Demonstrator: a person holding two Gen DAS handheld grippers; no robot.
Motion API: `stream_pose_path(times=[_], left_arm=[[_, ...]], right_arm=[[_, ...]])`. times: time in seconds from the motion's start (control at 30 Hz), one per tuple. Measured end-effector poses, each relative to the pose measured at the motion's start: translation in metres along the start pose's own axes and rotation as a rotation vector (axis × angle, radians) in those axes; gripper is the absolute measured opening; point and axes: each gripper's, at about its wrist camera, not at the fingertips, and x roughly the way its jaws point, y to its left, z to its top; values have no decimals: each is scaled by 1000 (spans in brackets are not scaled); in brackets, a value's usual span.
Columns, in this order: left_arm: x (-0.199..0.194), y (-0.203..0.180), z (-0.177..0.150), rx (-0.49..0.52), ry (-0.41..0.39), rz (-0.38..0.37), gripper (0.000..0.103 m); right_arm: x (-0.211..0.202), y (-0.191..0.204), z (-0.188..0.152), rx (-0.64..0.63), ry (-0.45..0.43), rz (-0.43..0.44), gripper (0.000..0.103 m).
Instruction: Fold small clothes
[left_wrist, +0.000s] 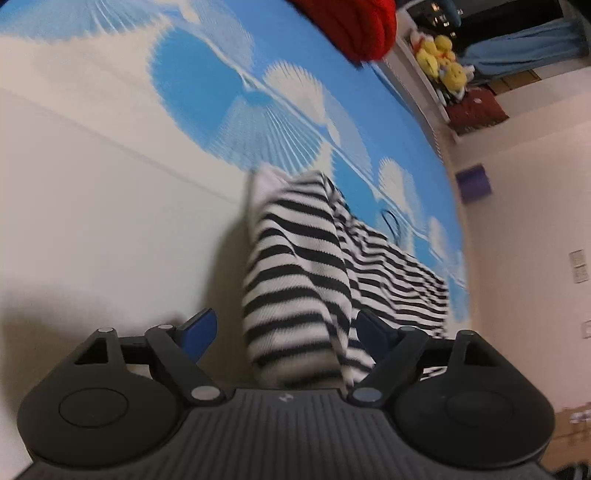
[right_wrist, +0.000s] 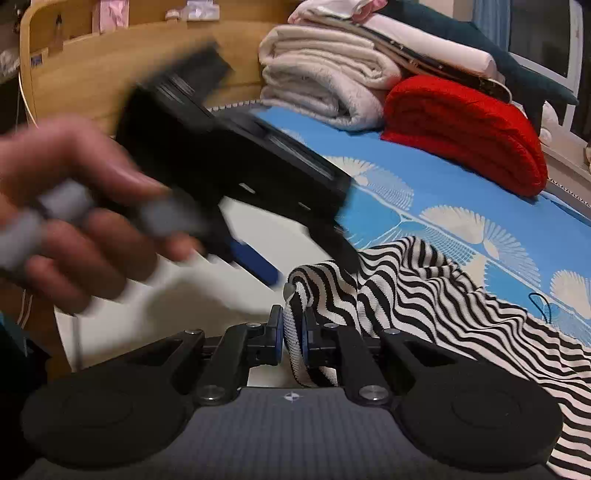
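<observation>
One blue-and-white bedsheet (right_wrist: 424, 192) carries the black-and-white striped garment (right_wrist: 424, 291). Its edge is pinched in the right gripper (right_wrist: 293, 334); the left gripper (left_wrist: 284, 332) gapes wide around a raised fold, pads clear.

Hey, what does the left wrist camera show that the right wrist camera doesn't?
Only the left wrist view shows the yellow plush toys on a shelf, a purple block on the floor, and the left hand-held gripper from behind, open, with striped cloth between its blue pads.

Only the right wrist view shows the wooden headboard, folded white blankets, the person's hand, and the right hand-held gripper shut on the garment's edge.

Both show the striped garment, the blue patterned sheet and the folded red knit.
</observation>
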Motion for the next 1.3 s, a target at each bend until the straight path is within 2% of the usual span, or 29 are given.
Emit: stream_pose_path(times=[0.17,0.2,0.23,0.3,0.33,0.4,0.5,0.6,0.67,0.77,0.83,0.9,1.0,1.17,1.2,1.3], left_arm=[[49,-4,14,-10,67,-38,85],[55,-4,17,-15,65,-42,76],[59,-3,19,-18,61,-41,54],[66,-4,21,-9,63,-19,25],[66,-5,21,6,58,-8,19],[54,-8,24,45,37,-1,16],[13,-10,30,84,-23,19,15],[-45,-7,30,82,-135,18,15],[-70,-4,25,90,-192,50,15],[-72,-1,21,73,-182,122,15],[-68,-13,20,93,-182,136,15],[-61,-37,18,132,-190,104,15],[-41,-86,13,200,-193,44,15],[11,-176,-3,281,-179,-38,17],[23,-195,-8,303,-175,-62,21],[49,-242,-26,401,-147,-150,40]], right_arm=[[-19,-10,1,20,-28,26,9],[-21,-12,2,21,-29,32,9],[-22,-13,2,17,-26,39,9],[-23,-12,0,2,-16,49,9],[-23,-13,1,2,-12,53,9],[-20,-12,3,16,-3,62,9],[-16,-3,14,49,-32,110,9],[-20,7,28,105,-113,195,9],[-27,7,38,190,-182,273,9],[-34,0,43,308,-217,327,9],[-37,-8,39,342,-193,310,9],[-45,-21,33,369,-182,282,9],[-75,-48,25,404,-213,241,9],[-137,-107,-2,478,-284,118,9],[-150,-120,-9,496,-300,86,9],[-191,-157,-38,570,-340,-34,8]])
